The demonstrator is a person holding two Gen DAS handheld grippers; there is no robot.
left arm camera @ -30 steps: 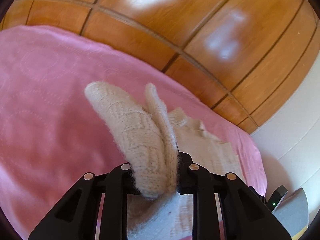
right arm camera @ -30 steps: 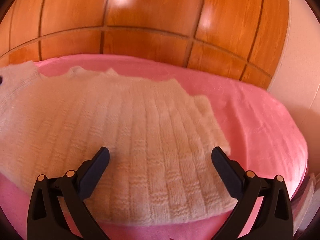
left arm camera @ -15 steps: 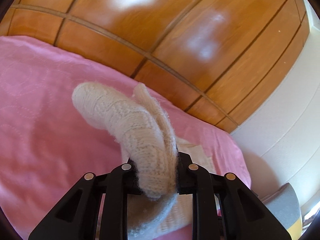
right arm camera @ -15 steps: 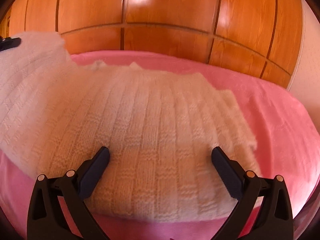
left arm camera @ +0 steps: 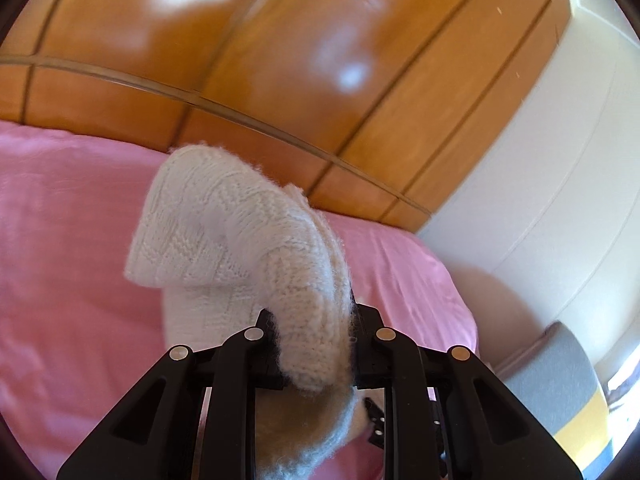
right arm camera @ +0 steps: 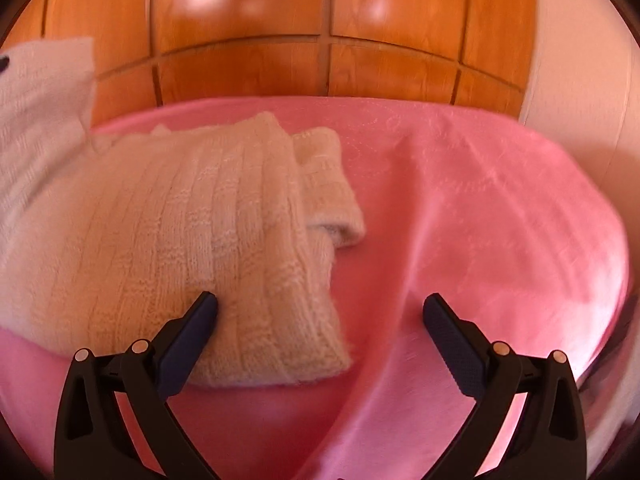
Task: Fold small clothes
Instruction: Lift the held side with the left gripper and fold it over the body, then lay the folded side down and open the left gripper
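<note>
Knitwear on a pink bedspread (right arm camera: 460,208): one cream knitted sweater (right arm camera: 168,216) lies across the left half of the single bed cover, seen from the right wrist camera, its ribbed body folded over on itself and one sleeve cuff (right arm camera: 332,184) poking out to the right of the fold. Behind the bed runs one glossy wooden panelled wall (right arm camera: 320,8), split by dark grooves into rectangles, with a pale wall (left arm camera: 560,160) meeting it at the right. One grey and yellow object (left arm camera: 568,392) sits at the lower right edge of the left wrist view, too cropped to identify. Two grippers are at work. A part of the sweater rises off the bed at the far left of the right wrist view, where it is lifted clear of the cover. In the left wrist view that raised knit (left arm camera: 240,232) arches up and droops forward, its end hanging above the pink cover. The left gripper (left arm camera: 316,344) is clamped on this bunched fold of sweater, the wool squeezed between its nearly closed jaws and spilling out below them. The right gripper (right arm camera: 320,312) stands wide apart and holds nothing; its left finger (right arm camera: 200,312) rests against the sweater's lower right corner, while its right finger (right arm camera: 444,320) hovers over bare pink cover
</note>
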